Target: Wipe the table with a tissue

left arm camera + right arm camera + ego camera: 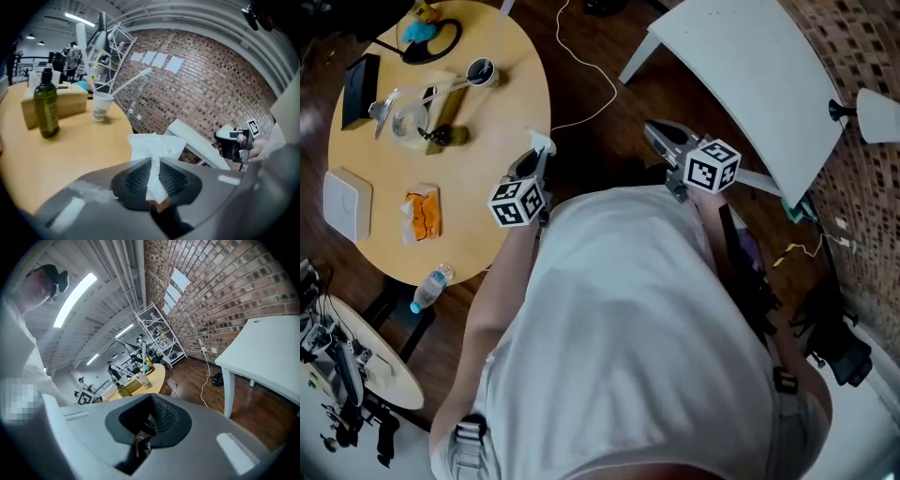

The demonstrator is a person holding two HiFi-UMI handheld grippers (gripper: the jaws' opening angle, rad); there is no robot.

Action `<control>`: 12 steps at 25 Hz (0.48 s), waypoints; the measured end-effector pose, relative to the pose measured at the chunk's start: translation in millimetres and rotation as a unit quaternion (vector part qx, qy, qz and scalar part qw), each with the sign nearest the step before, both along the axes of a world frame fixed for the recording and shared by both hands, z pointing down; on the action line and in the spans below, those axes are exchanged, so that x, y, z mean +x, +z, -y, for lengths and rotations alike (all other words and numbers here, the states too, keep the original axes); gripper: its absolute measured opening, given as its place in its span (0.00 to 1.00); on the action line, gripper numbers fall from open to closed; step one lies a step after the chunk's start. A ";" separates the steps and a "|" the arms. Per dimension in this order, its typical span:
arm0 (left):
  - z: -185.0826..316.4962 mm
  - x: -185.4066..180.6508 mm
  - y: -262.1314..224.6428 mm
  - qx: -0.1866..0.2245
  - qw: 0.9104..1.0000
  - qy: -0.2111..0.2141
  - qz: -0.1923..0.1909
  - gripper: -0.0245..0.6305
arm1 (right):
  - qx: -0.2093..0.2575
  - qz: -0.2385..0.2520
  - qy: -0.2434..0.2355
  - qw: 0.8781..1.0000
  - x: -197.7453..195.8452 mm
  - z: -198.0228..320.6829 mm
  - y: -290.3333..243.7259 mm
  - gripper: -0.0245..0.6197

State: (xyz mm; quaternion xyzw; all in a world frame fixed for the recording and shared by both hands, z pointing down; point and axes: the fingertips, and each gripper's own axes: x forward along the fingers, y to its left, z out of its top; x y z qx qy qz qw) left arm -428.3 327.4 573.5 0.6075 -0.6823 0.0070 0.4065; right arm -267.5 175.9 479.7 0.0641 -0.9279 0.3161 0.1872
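Standing next to this person in the white shirt (628, 319), here's what I've got. The left tongs (154, 164) are pinching a white tissue (151, 143): the pads are clamped on its lower part and the rest fans out crumpled past the tips. That puts the tissue right at the rim of the round wooden tabletop (487, 141), on the side nearest the person. It looks to be just above the wood rather than flat on it, but I can't swear to that.

The right tongs (151, 401) are pressed together with nothing between them. They're held out over the dark wood floor (581, 37), well apart from the tabletop and pointing toward a white table (750, 75) by the brick wall.

On the tabletop:
- a green bottle (47, 108) standing upright just in front of a wooden tissue box (65, 104)
- a paper cup (101, 107) near the far edge
- an orange snack packet (423, 213) lying flat
- a white square thing (347, 203) to its left
- a clear plastic water bottle (430, 285) on its side at the near edge

A white cable (591, 75) snakes across the floor between the two tables.
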 end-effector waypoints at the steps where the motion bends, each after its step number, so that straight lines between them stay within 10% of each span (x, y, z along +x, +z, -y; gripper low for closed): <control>1: 11.0 7.8 -2.8 0.004 1.000 0.017 -0.001 0.11 | -0.002 0.000 0.008 1.000 3.2 1.0 1.4 0.05; 12: 121.7 64.9 -28.5 0.019 0.990 0.140 -0.014 0.11 | 0.012 0.002 0.084 0.996 59.9 58.5 3.9 0.05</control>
